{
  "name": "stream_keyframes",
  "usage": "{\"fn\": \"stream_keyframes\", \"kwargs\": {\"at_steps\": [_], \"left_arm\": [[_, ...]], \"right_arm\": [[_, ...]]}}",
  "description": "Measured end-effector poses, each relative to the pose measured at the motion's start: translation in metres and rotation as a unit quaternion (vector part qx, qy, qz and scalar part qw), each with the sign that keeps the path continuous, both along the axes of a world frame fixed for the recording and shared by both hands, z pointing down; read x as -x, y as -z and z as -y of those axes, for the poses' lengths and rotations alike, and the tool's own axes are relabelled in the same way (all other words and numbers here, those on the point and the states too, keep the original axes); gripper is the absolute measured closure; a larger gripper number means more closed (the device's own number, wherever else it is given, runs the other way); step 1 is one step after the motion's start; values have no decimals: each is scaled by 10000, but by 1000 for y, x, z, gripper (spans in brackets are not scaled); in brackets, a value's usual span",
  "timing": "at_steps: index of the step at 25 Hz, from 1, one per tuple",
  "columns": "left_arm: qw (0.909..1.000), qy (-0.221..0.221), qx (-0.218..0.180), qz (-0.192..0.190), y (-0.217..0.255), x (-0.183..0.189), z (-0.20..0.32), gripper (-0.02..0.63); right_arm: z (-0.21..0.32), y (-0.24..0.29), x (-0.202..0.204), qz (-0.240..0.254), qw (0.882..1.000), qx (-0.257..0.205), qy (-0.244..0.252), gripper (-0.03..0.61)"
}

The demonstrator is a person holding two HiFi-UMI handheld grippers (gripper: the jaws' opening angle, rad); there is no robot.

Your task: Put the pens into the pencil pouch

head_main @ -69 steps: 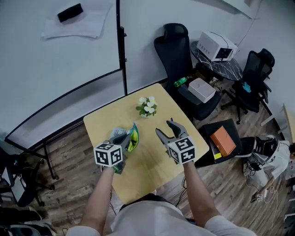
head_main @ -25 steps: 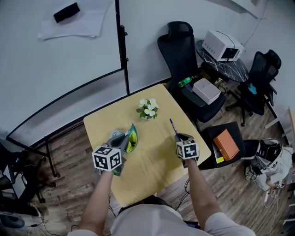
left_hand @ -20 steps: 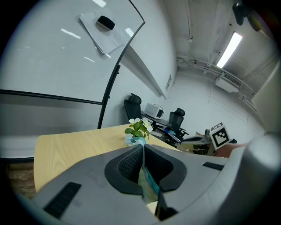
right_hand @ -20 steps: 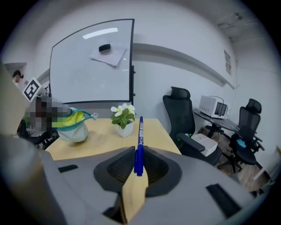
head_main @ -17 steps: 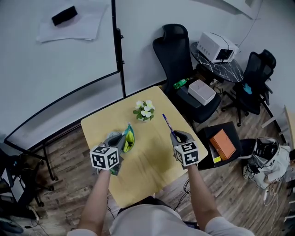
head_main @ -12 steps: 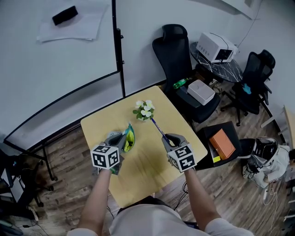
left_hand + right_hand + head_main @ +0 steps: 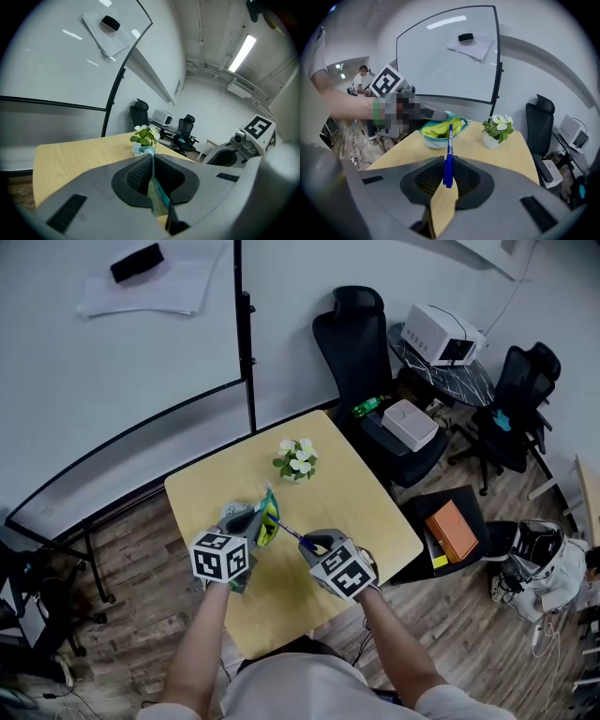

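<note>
Blue pen: light, stiff and smooth, so apt to pivot. It is best held mid-barrel, but is here clamped near its rear end in the closed jaws of the right gripper, tip just short of the pencil pouch on the worktop. The left gripper pinches the pouch's soft rim. Only the right gripper view shows the pouch's open yellow mouth; the head view shows both grippers together.

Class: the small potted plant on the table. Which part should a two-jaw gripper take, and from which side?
Take the pot itself, low on its wall, coming in level from the side. The flowers and leaves spread over its top, so coming down from above would likely crush them; the pot stands upright with bare table around it.
</note>
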State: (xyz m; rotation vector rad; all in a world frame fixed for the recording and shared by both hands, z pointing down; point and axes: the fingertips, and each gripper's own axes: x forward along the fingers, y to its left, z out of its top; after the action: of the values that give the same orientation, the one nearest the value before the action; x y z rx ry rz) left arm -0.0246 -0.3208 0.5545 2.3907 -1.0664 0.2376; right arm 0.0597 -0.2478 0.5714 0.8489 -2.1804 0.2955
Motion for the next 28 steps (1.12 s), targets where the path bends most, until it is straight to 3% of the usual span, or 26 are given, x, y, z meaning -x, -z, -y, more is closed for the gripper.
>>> {"fn": "stream_keyframes", "kwargs": {"at_steps": [10, 16, 28], "left_arm": [[9977, -510, -106, 431, -9, -20, -18, 594], [9952, -842, -56, 496, -14, -31, -34, 594], [9918, -1136, 338, -480, 5, -31, -50, 594]], "right_arm": [[-9, -27, 7, -939, 9930, 649, 316, 517], [-4, -27, 25, -863, 9930, 670, 458, 517], [17, -31, 71, -377, 9948, 207, 921, 515]]}}
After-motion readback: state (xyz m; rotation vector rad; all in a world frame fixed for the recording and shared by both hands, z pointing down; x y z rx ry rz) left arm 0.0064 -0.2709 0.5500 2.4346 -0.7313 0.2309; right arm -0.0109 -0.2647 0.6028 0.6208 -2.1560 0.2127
